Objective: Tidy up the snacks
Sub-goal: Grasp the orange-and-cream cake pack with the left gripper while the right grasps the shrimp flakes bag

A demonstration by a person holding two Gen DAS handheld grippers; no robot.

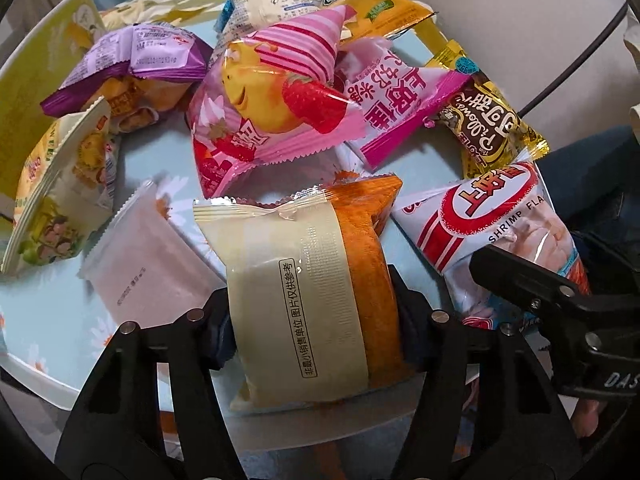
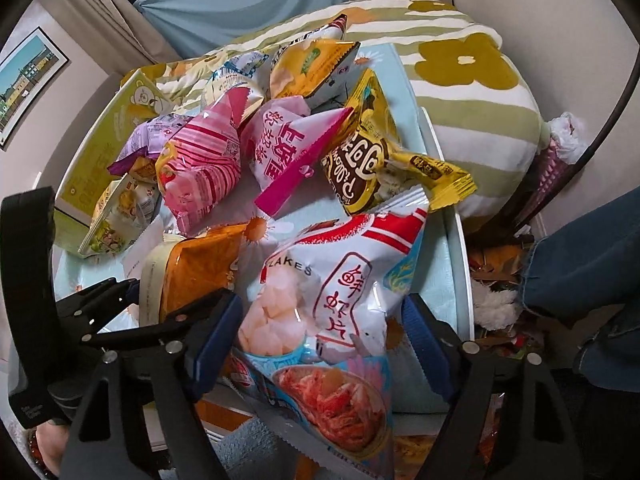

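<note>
My left gripper [image 1: 316, 332] is shut on a cream and orange cake packet [image 1: 316, 292], its near end between the pads. The packet also shows in the right wrist view [image 2: 192, 272], with the left gripper [image 2: 132, 304] on it. My right gripper [image 2: 320, 344] is open, its blue-padded fingers on either side of a white and red shrimp flakes bag [image 2: 336, 304]; the bag also shows in the left wrist view [image 1: 500, 224]. Beyond lie a pink strawberry packet [image 1: 272, 120], a pink-edged white packet [image 1: 396, 108] and a brown and yellow packet [image 1: 488, 120].
The snacks lie on a pale blue floral table top [image 1: 48, 312] with a white rim [image 2: 464, 264]. A purple packet [image 1: 136, 68], a green and yellow packet [image 1: 60, 184], a pale pink sachet [image 1: 144, 264] and a yellow-green box [image 1: 36, 92] sit left. A flowered cushion [image 2: 472, 80] lies behind.
</note>
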